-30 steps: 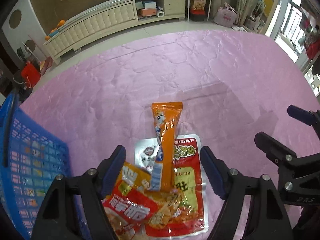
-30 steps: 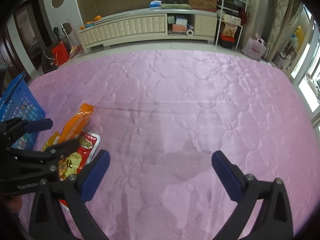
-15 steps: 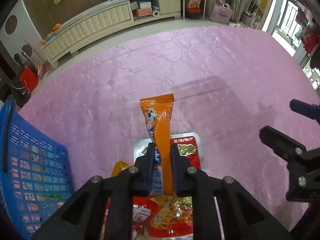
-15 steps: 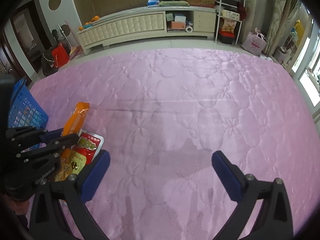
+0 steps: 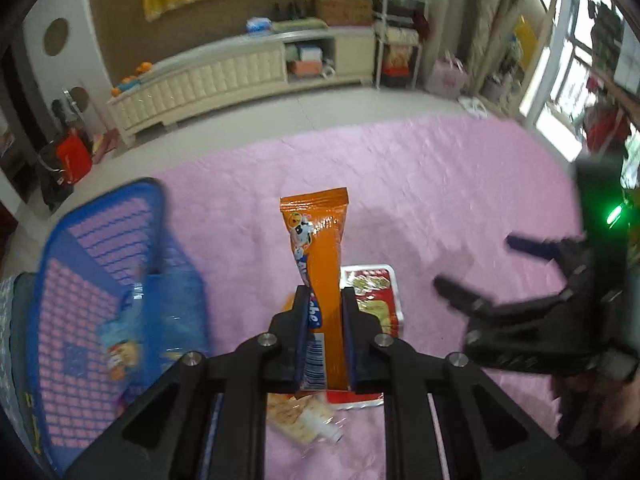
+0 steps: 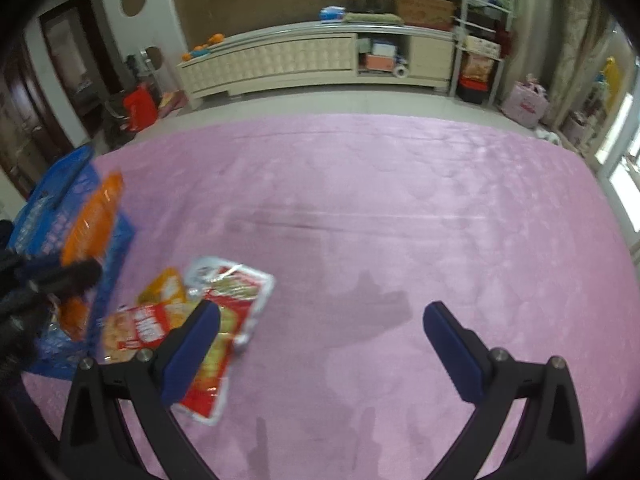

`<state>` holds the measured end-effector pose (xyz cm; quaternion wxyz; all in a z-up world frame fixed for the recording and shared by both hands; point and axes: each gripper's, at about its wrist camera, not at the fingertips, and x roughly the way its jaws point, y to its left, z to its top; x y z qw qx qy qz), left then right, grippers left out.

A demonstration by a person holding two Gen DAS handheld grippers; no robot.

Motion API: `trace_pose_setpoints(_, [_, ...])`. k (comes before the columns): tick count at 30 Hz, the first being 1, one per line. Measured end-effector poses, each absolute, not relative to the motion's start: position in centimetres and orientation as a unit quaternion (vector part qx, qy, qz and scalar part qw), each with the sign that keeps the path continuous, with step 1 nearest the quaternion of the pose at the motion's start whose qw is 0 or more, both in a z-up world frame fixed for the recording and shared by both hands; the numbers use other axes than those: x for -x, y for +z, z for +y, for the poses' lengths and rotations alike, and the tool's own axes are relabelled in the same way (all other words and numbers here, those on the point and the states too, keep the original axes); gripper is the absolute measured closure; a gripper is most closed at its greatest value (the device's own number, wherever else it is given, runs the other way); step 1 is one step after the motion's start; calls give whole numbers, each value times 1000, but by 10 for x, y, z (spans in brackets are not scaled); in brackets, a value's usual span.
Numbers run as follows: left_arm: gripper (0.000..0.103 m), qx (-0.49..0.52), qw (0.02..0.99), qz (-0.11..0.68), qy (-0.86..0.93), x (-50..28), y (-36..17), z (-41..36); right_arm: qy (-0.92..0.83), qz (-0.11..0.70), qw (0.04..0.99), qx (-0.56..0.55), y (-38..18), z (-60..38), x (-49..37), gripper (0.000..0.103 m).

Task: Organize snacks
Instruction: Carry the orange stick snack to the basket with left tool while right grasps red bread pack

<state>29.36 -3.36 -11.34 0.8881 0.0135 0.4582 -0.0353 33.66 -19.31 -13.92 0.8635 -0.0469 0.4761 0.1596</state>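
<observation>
Beside the blue basket [image 5: 100, 280], left fingers [image 5: 301, 332] clamp the orange snack packet [image 5: 320, 264]; right fingers [image 6: 192, 340] spread wide, empty.

Blue basket [image 5: 100, 280] blurred, its left side cut off; left gripper [image 5: 324, 316] hides the red packet's [image 5: 372, 292] lower part.

White lettering on a blue patch of the orange snack packet [image 5: 320, 276] ends in "he", the rest hidden by the left tool [image 5: 325, 312] clamping it; a barcode shows just below. Print on the red packets [image 6: 224, 320] is too blurred to read.
</observation>
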Motion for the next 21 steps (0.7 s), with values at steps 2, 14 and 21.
trace_pose_setpoints(2, [90, -6, 894, 447, -29, -285, -103, -19, 181, 479, 857, 57, -142, -177, -331, 0])
trace_pose_setpoints(14, [90, 30, 906, 422, 21, -238, -86, 69, 303, 484, 810, 133, -147, -84, -297, 0])
trace_pose_setpoints(21, [90, 52, 898, 436, 35, -230, -102, 101, 320, 507, 781, 176, -169, -50, -304, 0])
